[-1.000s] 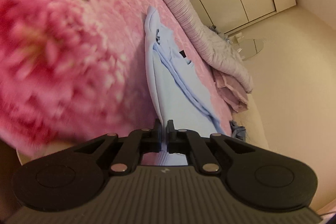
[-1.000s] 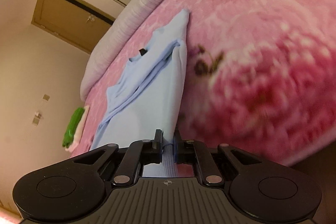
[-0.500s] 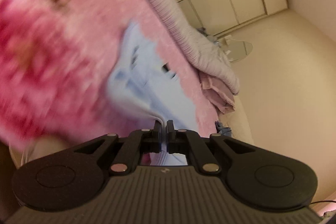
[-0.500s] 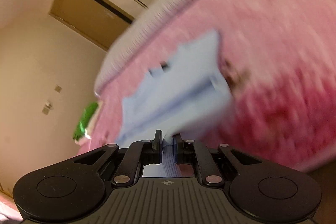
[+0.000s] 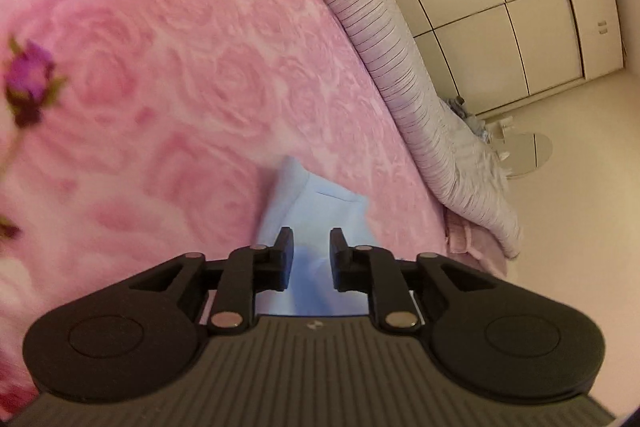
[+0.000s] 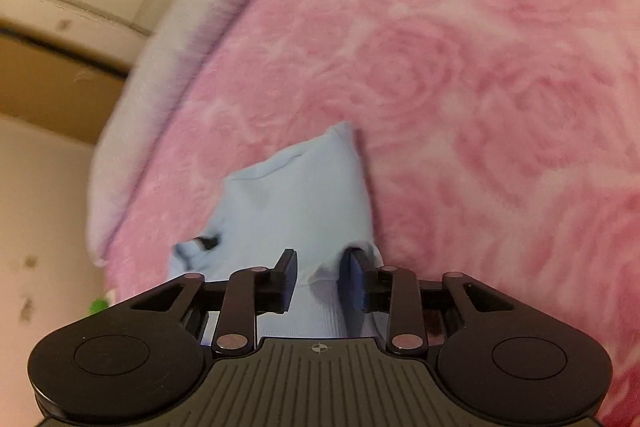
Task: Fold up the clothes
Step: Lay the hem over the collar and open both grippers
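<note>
I am holding my left tongs [image 5: 310, 255] and my right tongs [image 6: 318, 277] just over the light blue garment [image 6: 296, 203], both parted to a narrow gap and gripping nothing; cloth is showing between the fingers. The garment is lying doubled into a compact bundle on the pink rose blanket [image 6: 480, 67] of the bed, near the side edged by the striped grey bolster [image 5: 392, 67]. I am judging the folding well along; whether another fold is left I cannot tell.
</note>
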Demonstrator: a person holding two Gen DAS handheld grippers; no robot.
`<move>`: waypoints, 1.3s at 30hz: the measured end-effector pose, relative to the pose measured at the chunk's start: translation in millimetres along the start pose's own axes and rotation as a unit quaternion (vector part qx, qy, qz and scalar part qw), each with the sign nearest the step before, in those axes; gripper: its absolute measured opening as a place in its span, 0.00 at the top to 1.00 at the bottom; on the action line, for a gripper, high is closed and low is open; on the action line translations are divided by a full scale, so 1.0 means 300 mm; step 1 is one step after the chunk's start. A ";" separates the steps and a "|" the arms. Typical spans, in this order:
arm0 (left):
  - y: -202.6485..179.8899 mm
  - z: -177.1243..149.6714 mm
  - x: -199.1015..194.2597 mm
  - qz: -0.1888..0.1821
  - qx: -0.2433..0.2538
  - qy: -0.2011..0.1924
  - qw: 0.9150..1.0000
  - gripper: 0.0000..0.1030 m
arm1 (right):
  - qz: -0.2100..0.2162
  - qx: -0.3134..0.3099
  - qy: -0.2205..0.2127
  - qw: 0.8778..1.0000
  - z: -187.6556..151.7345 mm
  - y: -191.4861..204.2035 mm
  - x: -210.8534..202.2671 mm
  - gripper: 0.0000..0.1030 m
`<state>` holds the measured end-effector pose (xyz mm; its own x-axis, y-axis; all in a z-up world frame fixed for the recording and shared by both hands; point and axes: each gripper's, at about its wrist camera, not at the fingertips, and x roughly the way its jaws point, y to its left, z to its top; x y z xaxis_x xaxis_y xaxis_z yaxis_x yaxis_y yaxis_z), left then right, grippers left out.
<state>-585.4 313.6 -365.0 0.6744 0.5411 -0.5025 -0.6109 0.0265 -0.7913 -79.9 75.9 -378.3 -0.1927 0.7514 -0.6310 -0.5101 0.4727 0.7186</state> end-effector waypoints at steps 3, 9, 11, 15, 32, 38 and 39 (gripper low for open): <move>-0.040 -0.023 -0.037 0.013 0.096 0.015 0.995 0.84 | -0.009 -0.102 -0.047 0.994 -0.038 0.009 -0.103 0.65; -0.153 -0.107 0.018 0.017 0.282 0.089 0.955 0.84 | -0.088 -0.457 -0.027 0.885 -0.194 0.130 -0.152 0.65; -0.187 -0.138 0.052 0.019 0.333 0.119 0.935 0.84 | -0.092 -0.504 0.008 0.859 -0.246 0.146 -0.121 0.65; -0.235 -0.189 0.132 0.031 0.408 0.167 0.897 0.84 | -0.068 -0.544 0.071 0.833 -0.288 0.178 -0.020 0.65; -0.111 0.056 0.192 0.011 0.211 0.051 0.976 0.72 | -0.012 -0.297 -0.046 0.954 0.034 0.074 0.037 0.64; -0.126 0.031 0.259 0.014 0.237 0.080 0.968 0.68 | 0.003 -0.295 -0.011 0.955 0.047 0.072 0.074 0.56; -0.127 0.027 0.268 0.018 0.243 0.082 0.967 0.68 | 0.003 -0.302 -0.006 0.953 0.045 0.080 0.082 0.54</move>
<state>-511.3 362.9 -372.3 0.6811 0.4104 -0.6064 -0.7313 0.4223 -0.5355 -85.6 112.0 -372.6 -0.1884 0.7602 -0.6217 -0.8995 0.1206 0.4200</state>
